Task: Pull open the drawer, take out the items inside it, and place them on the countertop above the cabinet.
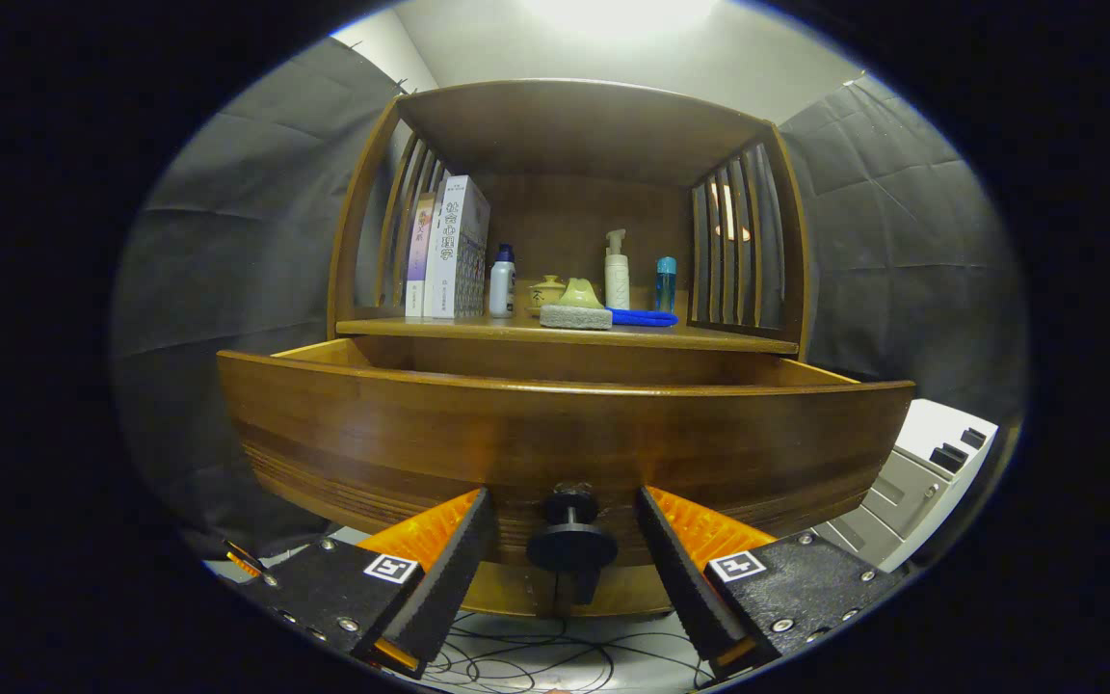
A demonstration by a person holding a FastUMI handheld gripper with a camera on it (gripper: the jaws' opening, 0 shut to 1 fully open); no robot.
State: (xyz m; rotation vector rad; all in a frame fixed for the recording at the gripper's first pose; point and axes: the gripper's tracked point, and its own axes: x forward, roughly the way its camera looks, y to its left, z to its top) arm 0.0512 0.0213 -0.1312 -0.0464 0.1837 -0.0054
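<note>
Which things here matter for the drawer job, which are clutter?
Job:
drawer, pulled out
knob, between open gripper fingers, untouched
countertop

Clutter:
books
bottles
sponge
blue cloth
floor cables

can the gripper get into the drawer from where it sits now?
Probably not yet. The gripper is open, its fingers either side of the knob, low against the drawer front. The drawer is pulled out, so lifting over the front edge should free the way.
</note>
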